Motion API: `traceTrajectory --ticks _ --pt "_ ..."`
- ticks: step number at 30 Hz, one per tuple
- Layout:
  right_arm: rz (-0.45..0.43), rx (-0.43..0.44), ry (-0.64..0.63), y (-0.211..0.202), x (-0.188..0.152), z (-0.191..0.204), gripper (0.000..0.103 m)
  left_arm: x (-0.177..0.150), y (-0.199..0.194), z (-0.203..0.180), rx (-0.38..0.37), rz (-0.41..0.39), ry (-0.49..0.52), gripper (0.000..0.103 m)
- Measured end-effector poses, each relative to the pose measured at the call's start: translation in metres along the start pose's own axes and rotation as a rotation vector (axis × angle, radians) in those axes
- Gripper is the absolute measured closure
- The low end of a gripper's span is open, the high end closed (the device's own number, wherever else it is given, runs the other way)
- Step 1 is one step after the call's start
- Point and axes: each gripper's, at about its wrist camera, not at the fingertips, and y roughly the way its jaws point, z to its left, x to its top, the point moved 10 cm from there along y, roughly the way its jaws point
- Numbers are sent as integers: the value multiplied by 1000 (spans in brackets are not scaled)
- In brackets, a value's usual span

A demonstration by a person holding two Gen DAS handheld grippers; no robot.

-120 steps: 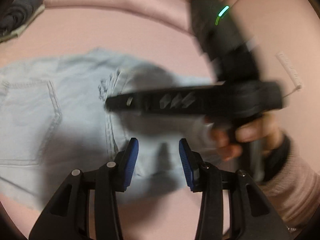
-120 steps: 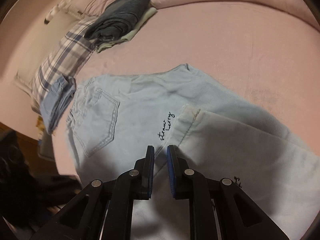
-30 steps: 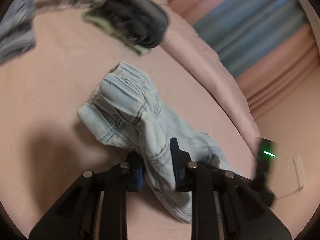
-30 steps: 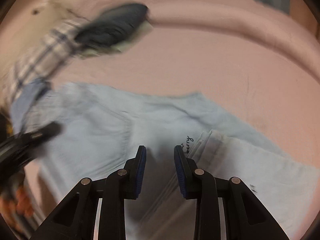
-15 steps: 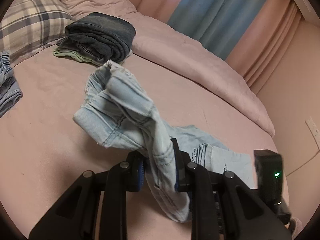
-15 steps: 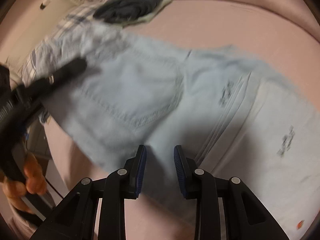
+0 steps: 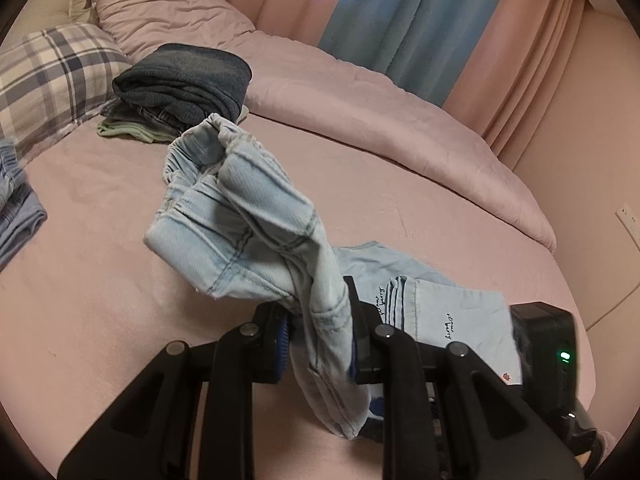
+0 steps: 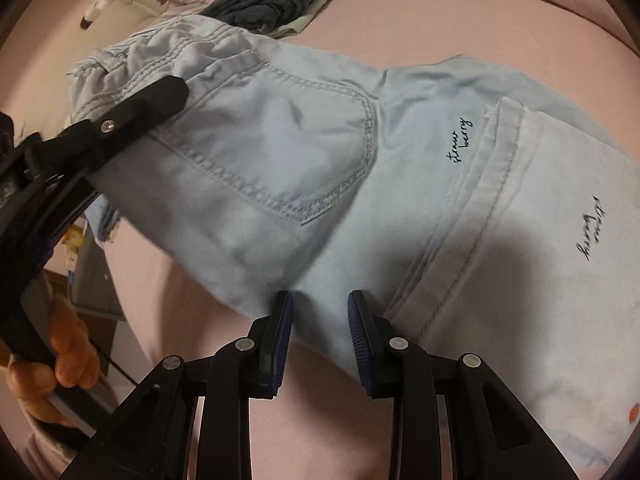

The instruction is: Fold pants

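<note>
Light blue denim pants (image 7: 256, 236) lie partly folded on a pink bed. My left gripper (image 7: 318, 336) is shut on the waist end and holds it lifted above the bed, the waistband bunched ahead of the fingers. In the right wrist view the pants (image 8: 280, 152) show a back pocket and folded leg cuffs (image 8: 560, 220) with script lettering. The left gripper (image 8: 132, 116) reaches in there from the left, clamping the waistband. My right gripper (image 8: 320, 328) is open and empty, just above the pants' near edge.
A stack of folded dark jeans (image 7: 184, 80) sits at the back of the bed, beside a plaid pillow (image 7: 48, 76). A pink duvet (image 7: 360, 108) runs along the far side. Folded blue cloth (image 7: 16, 208) lies at the left edge.
My left gripper has lifted the waist end higher and carried it toward the folded legs. My right gripper let go of the cuff, opened, and now holds still over the pants.
</note>
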Motion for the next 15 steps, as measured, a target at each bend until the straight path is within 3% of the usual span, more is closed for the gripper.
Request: traceTrajectory --ticks 10,15 --pt "-7 34 19 5 0 -2 71 0 2 -11 -1 6 45 82" --pt "-111 138 102 -27 15 -13 71 -2 0 -20 -1 6 80 82"
